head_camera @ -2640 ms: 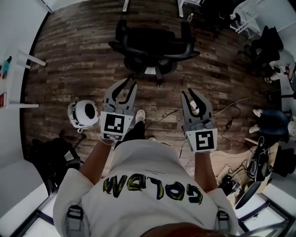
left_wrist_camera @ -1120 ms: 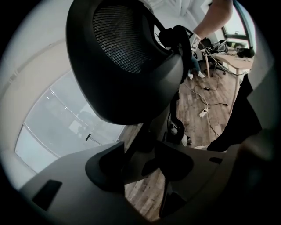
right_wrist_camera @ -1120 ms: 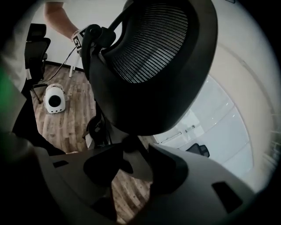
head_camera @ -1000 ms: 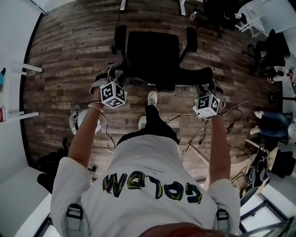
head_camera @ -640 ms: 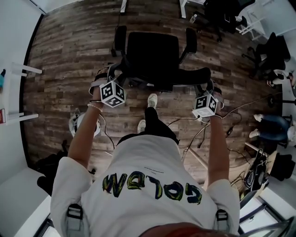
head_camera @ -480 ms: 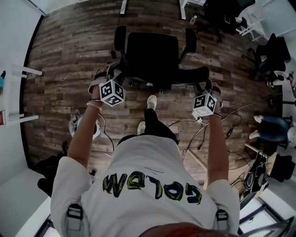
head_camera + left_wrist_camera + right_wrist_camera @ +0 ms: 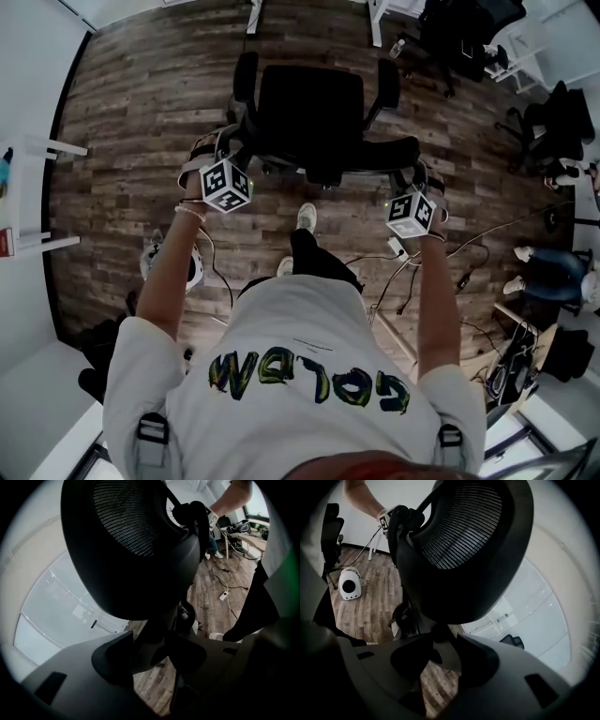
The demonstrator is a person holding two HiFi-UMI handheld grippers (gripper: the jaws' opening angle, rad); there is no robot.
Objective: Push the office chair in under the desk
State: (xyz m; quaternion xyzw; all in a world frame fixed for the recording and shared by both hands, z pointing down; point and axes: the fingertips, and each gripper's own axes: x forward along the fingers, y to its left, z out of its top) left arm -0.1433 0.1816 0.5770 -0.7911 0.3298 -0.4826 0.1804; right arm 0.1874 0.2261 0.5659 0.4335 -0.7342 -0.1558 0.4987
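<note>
The black office chair (image 7: 309, 98) stands on the wood floor with its seat facing two white desk legs (image 7: 375, 23) at the top edge. Its mesh backrest (image 7: 328, 155) is nearest me. My left gripper (image 7: 223, 150) grips the backrest's left edge and my right gripper (image 7: 418, 176) its right edge. In the left gripper view the backrest (image 7: 131, 541) fills the frame and its rim runs between the pads of the left gripper (image 7: 157, 653). The right gripper view shows the backrest (image 7: 464, 541) the same way, its rim pinched in the right gripper (image 7: 440, 656).
A white round device (image 7: 187, 270) sits on the floor by my left arm, also seen as the device (image 7: 349, 584). Cables (image 7: 469, 248) trail over the floor at the right. Other black chairs (image 7: 553, 122) stand at the upper right. White shelf legs (image 7: 56, 145) jut in at the left.
Both grippers, earlier free and open short of the chair, now clamp its backrest. Over the last second the chair and my arms have edged toward the desk legs.
</note>
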